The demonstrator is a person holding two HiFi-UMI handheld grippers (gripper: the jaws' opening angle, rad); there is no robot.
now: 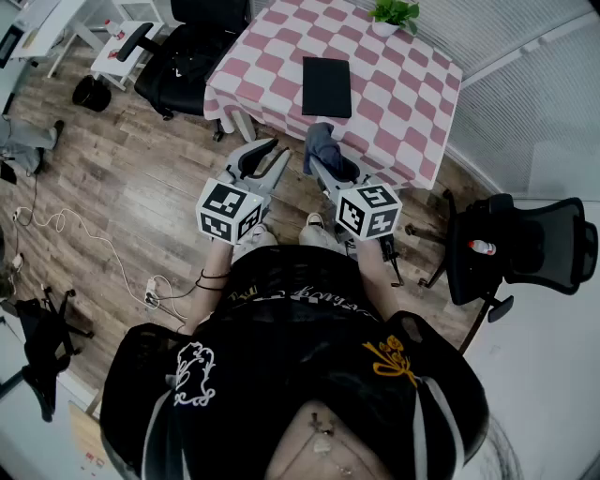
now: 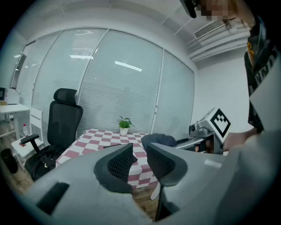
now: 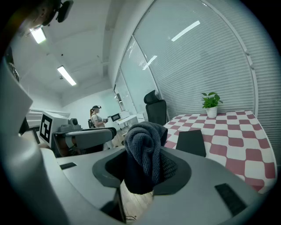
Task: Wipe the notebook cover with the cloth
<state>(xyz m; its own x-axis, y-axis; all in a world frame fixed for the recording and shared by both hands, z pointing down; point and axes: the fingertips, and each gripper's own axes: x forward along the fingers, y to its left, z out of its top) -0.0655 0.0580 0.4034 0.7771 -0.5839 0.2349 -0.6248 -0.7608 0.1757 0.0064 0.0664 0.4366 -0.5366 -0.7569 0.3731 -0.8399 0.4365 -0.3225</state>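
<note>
Head view: person stands on wood floor (image 1: 141, 187), short of the bench (image 1: 412, 84) (pink/white check cover).

R gripper (image 3: 147, 169): clenched on the cloth (image 3: 145, 143). Dk blue-grey, bunched, pokes up above the jaws, rest hangs down betw them. Held in air at near edge of bench, not touching the top.

L gripper (image 2: 140, 151): released, jaws a narrow gap apart, nothing betw them. Just beside R gripper, both pointing toward bench.

Notebook (image 1: 326, 86): black, closed, flat on bench top, about mid-width, beyond the cloth and apart from it. Cover bare.

Potted plant (image 1: 394, 14): sm. green, white pot, far edge of bench, well apart from notebook.

Black office chair (image 1: 183, 52) at bench's L side; second chair (image 1: 525, 248) to person's R, sm. bottle on it.

R gripper view: another person (image 3: 95, 115) w/ headgear far back in room, by white desks.
</note>
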